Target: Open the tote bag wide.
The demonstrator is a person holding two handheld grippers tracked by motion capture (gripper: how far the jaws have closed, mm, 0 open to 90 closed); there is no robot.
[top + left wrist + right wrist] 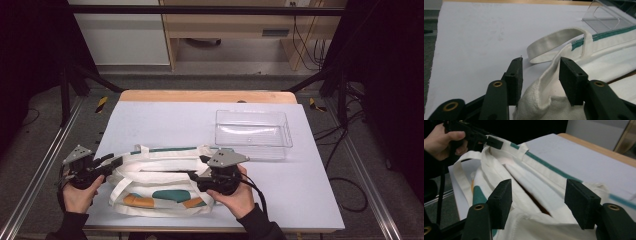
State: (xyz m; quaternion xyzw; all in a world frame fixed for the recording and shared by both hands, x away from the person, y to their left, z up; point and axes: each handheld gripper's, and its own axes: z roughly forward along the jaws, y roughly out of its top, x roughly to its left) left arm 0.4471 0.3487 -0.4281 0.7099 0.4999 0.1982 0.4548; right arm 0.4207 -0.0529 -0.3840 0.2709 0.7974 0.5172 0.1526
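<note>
2 grippers: both are working at 1 white tote bag [160, 187] lying on the near part of the table [165, 117].
Left gripper [111, 162]: its jaws are standing apart, straddling the bag's cloth edge at the bag's left end; in the left gripper view [540, 75] the fabric is rising between the 2 pads without being pinched.
Right gripper [196, 176]: its jaws are gaping wide over the bag's right part; in the right gripper view [537, 202] white cloth is lying below and between the pads, apart from both.
Bag mouth: it is showing a dark gap ahead of the right gripper's jaws.
Handle loop [554, 43]: it is lying just beyond the left gripper's tips, beside the green trim.
Clear plastic box [253, 132]: it is sitting beyond the right gripper, near the bag's far edge.
Hands: 1 is gripping each tool.
</note>
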